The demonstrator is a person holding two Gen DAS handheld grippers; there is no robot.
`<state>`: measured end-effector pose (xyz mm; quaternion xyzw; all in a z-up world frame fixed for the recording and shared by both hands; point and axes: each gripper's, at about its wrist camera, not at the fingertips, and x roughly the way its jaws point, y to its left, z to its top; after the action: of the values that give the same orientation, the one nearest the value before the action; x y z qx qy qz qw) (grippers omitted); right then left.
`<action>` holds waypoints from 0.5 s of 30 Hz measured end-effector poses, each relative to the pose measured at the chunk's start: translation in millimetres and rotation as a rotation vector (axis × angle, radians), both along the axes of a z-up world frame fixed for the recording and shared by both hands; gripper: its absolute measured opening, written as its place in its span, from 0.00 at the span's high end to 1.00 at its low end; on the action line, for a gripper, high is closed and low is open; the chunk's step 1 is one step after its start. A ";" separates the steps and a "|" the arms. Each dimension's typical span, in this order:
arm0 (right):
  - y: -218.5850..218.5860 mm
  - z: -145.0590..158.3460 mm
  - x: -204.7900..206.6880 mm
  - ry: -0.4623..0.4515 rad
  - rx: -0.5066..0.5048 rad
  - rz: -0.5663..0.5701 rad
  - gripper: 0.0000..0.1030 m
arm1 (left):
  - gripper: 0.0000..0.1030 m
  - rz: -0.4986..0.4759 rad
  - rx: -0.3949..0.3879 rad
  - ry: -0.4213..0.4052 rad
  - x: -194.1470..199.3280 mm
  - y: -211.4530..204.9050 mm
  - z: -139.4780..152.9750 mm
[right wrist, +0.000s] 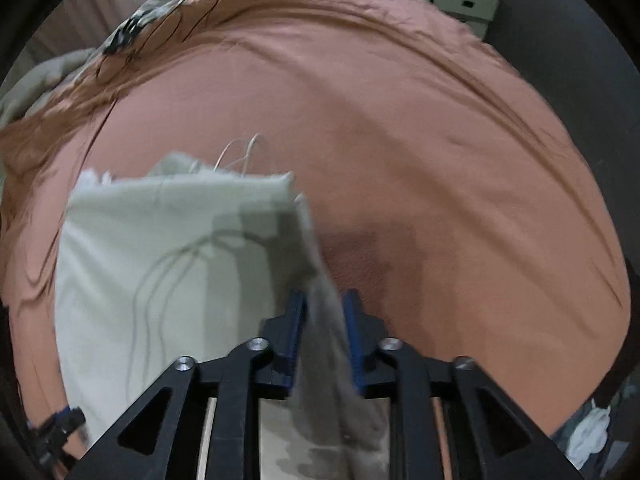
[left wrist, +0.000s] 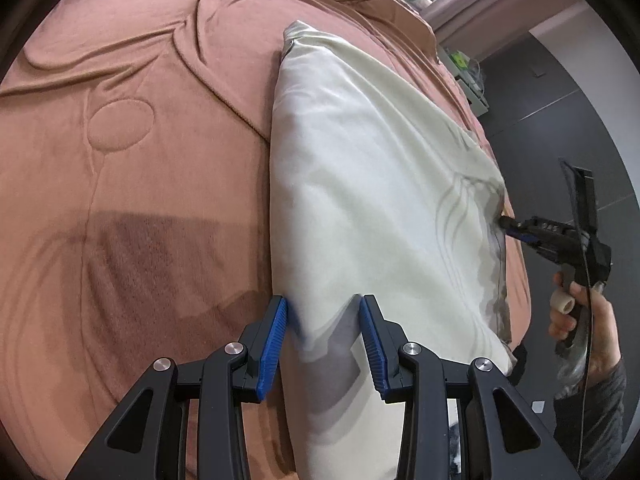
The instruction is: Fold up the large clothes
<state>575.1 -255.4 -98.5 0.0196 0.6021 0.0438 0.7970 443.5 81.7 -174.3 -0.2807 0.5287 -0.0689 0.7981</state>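
A pale cream garment lies folded in a long strip on a terracotta quilted bedspread. My left gripper hovers over the strip's near end. Its blue pads stand apart and cast shadows on the cloth below. My right gripper points down at the garment's other end, open, with a loose fold of the cloth between the pads. In the left wrist view the right gripper meets the cloth's right edge, with a hand on its handle.
The bedspread runs wide around the garment on every side. Patterned bedding is bunched at the far end. A white drawer unit stands beside the bed on a dark floor.
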 end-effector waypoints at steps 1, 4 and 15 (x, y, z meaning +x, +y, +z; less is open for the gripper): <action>-1.9 6.5 -0.1 -0.020 0.033 0.009 0.54 | 0.63 0.001 -0.003 -0.004 1.8 1.6 -0.7; -1.7 20.9 0.7 -0.062 0.083 0.038 0.32 | 0.63 0.023 -0.026 -0.006 6.5 6.1 -3.1; 29.7 -19.1 41.3 0.007 -0.014 0.104 0.50 | 0.63 0.037 0.006 -0.013 45.4 14.5 -0.4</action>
<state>616.3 -225.7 -117.6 -0.0170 0.6054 0.0810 0.7916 488.9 96.2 -174.7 -0.2875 0.5184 -0.0542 0.8035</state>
